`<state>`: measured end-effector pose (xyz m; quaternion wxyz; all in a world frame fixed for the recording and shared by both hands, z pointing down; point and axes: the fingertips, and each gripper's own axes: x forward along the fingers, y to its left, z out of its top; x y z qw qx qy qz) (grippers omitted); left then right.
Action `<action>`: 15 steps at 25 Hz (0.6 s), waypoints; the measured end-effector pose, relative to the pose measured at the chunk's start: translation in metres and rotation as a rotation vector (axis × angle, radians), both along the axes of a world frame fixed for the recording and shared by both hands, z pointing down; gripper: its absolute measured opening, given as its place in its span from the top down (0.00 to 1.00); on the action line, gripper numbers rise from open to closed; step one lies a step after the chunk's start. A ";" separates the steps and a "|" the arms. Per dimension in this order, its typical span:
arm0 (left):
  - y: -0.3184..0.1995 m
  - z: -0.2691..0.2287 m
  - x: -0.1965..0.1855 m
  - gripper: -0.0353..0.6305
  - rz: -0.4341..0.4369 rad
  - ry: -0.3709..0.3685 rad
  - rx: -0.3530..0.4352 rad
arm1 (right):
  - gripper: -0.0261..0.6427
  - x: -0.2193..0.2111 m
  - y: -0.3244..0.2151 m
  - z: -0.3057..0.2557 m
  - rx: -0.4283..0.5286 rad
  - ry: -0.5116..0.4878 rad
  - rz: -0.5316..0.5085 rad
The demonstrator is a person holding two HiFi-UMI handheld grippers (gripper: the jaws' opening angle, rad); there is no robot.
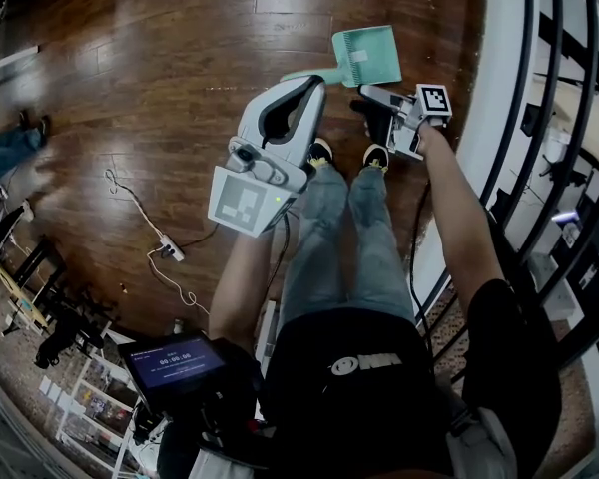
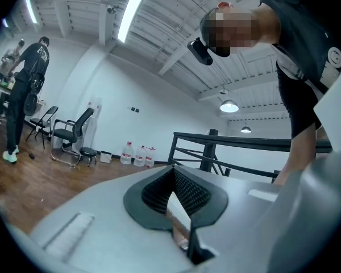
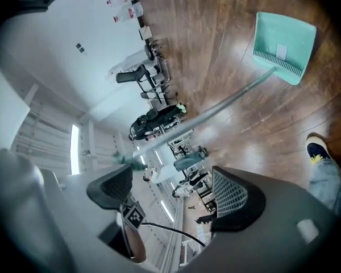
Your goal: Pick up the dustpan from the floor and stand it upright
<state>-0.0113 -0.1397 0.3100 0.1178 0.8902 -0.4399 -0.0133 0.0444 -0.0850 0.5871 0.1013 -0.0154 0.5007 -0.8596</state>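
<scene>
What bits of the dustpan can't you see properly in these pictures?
- Head view: the left gripper covers most of the handle of the dustpan.
- Left gripper view: it looks out over the room, so the dustpan is not in it at all.
- Right gripper view: the handle's far end is small and blurred, so where it rests is unclear.

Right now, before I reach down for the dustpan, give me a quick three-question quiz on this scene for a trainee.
1. True or false: the right gripper has its jaws closed on the dustpan handle.
2. Multiple choice: the dustpan is (A) lying on the wooden floor, (B) standing upright against the railing, (C) held in the air.
3. Fill in: the left gripper has its jaws ___, with nothing between them.

Key: 1 false, since its jaws are apart and empty, with the handle lying beyond them. 2 A. 3 shut.
</scene>
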 end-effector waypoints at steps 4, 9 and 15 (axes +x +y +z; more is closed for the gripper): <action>0.001 0.002 0.001 0.92 0.000 -0.003 -0.004 | 0.40 0.009 -0.011 -0.006 0.343 0.212 0.025; 0.000 0.005 -0.002 0.92 -0.012 -0.007 -0.005 | 0.75 0.031 -0.058 -0.076 1.088 0.651 0.123; -0.001 0.004 -0.001 0.92 -0.021 -0.047 0.008 | 0.96 0.026 -0.067 -0.143 1.473 0.786 0.124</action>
